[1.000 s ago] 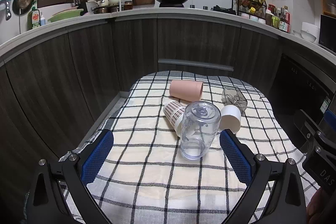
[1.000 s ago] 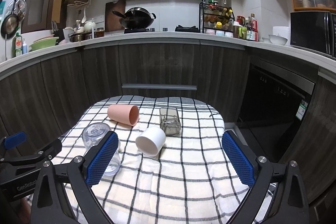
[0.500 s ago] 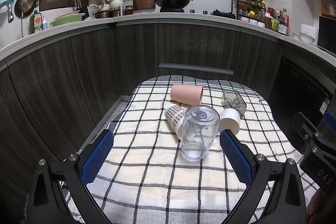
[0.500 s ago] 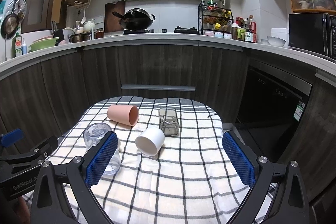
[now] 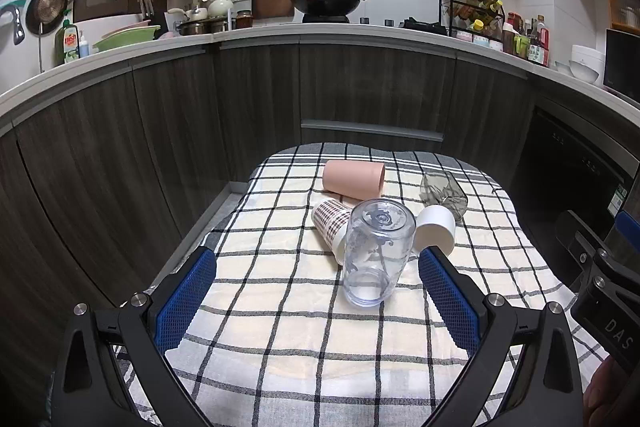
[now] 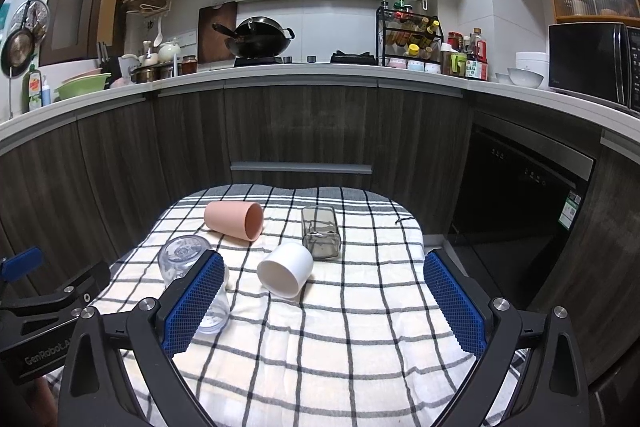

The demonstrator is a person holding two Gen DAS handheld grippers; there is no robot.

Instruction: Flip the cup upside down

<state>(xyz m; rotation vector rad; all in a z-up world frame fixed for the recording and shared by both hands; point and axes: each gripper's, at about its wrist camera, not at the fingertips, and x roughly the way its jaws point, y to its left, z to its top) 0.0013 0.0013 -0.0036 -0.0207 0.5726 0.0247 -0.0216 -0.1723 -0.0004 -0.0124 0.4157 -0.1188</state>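
Observation:
A clear plastic cup (image 5: 376, 253) stands upside down on the checked cloth (image 5: 280, 327); it also shows in the right wrist view (image 6: 188, 263), partly behind my right gripper's left finger. Behind it lie on their sides a plaid paper cup (image 5: 330, 223), a pink cup (image 5: 354, 179) (image 6: 234, 219), a white cup (image 5: 436, 229) (image 6: 286, 269) and a grey square glass (image 5: 444, 193) (image 6: 320, 233). My left gripper (image 5: 318, 293) is open and empty, just short of the clear cup. My right gripper (image 6: 322, 301) is open and empty, just short of the white cup.
The cloth covers a small table in front of dark wood cabinets (image 5: 360, 91). A kitchen counter (image 6: 320, 71) with a wok, pots and a spice rack runs behind. A black dishwasher front (image 6: 520, 207) stands to the right.
Both grippers have drawn back and risen slightly; the cups look a little farther away. The cups have not moved.

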